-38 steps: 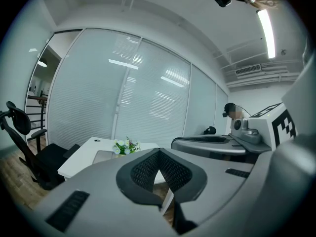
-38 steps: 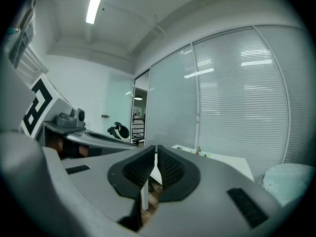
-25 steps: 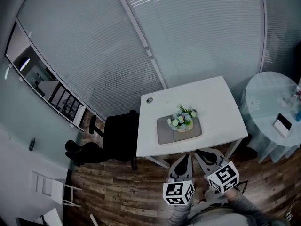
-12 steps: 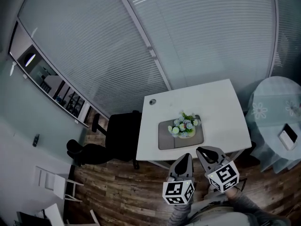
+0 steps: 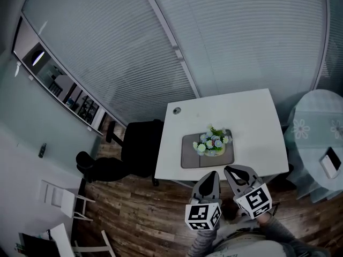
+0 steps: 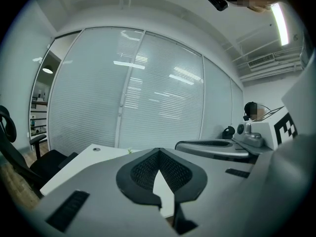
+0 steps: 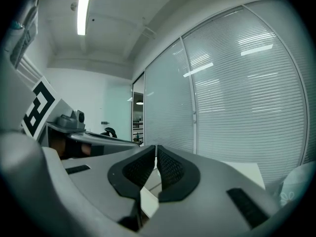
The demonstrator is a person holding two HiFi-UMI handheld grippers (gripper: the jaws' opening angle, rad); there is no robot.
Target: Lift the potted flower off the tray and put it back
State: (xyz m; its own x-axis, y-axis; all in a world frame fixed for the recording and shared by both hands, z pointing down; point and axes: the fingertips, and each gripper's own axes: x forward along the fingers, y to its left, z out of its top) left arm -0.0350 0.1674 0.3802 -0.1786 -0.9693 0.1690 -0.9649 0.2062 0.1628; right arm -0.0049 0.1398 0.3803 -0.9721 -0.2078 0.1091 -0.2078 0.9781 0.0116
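The potted flower, a small bunch of white and pale blooms in a light pot, stands on the grey tray on the white desk. Both grippers hover side by side over the wooden floor, just short of the desk's near edge and apart from the tray. My left gripper is shut with nothing between its pads, as the left gripper view shows. My right gripper is also shut and empty. Each gripper's jaws hide most of the desk in its own view.
A black office chair stands at the desk's left side. At the right, a round table with a flowered cloth carries a flat device. White folding chairs stand at the lower left. A glass wall with blinds runs behind the desk.
Both grippers have moved toward the desk together, still shut and side by side. The desk and flower have come slightly nearer in the head view.
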